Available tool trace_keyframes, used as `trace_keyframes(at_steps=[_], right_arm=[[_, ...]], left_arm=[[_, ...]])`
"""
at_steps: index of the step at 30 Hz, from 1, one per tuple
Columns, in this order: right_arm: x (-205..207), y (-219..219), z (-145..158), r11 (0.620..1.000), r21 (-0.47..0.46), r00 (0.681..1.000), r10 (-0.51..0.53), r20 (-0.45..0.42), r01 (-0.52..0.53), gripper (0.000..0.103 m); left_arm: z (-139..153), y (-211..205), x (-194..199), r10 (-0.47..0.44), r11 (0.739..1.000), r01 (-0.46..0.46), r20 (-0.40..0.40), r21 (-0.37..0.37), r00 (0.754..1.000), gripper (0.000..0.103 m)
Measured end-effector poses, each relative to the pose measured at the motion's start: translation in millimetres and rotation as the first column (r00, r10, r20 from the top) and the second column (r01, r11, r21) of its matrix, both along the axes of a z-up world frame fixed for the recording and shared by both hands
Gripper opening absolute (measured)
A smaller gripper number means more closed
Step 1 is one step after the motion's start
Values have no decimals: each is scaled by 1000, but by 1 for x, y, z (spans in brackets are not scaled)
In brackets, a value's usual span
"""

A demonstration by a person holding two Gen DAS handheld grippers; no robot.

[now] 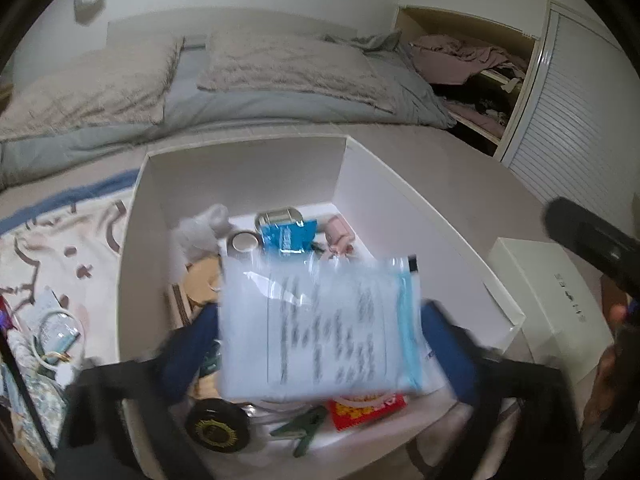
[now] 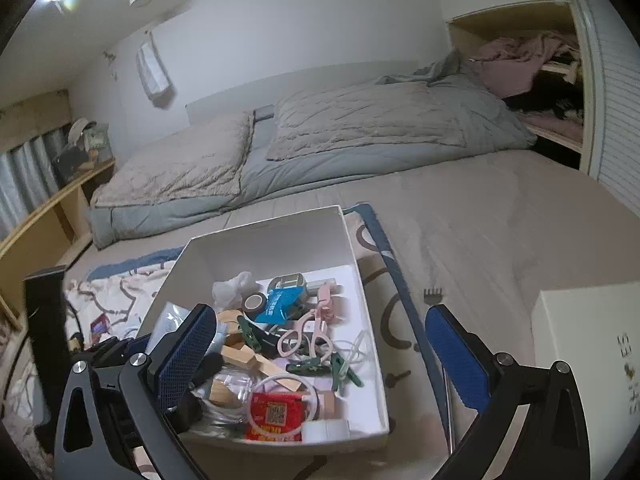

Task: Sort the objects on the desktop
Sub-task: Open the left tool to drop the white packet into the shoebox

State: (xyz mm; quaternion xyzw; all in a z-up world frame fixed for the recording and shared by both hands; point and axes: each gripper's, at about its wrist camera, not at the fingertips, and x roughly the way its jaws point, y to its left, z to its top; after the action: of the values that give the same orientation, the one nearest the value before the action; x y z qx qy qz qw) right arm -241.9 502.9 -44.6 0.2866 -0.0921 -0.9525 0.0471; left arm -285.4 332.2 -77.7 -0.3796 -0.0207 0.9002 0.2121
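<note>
Your left gripper (image 1: 320, 344) stood wide — zip bag (image 1: 320, 320) loose over white box (image 1: 240, 172); right gripper (image 2: 320, 344) spread, empty — should've kept clear at 3 o'clock.

The printed sheet inside the clear zip bag (image 1: 324, 324) is blurred, so its text cannot be read. Much of the white box (image 1: 240, 176) floor is hidden behind that bag. The left gripper (image 1: 320, 344) is partly covered by the bag, and contact with its pads cannot be told. The red packet (image 1: 368, 410) is mostly hidden. The second white box (image 2: 592, 344) is cut off by the right wrist view's edge, and its marks are too small to read.
</note>
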Motion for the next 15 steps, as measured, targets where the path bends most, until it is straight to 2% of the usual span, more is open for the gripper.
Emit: trace_keyframes(at_steps=[4, 15], right_arm=[[13, 4, -2, 1000, -29, 1000, -8, -5, 7, 103], [29, 8, -5, 999, -13, 999, -40, -1, 40, 103]], left_arm=[[1, 5, 3, -17, 999, 17, 9, -33, 1000, 103], [13, 7, 15, -33, 998, 32, -31, -48, 999, 103]])
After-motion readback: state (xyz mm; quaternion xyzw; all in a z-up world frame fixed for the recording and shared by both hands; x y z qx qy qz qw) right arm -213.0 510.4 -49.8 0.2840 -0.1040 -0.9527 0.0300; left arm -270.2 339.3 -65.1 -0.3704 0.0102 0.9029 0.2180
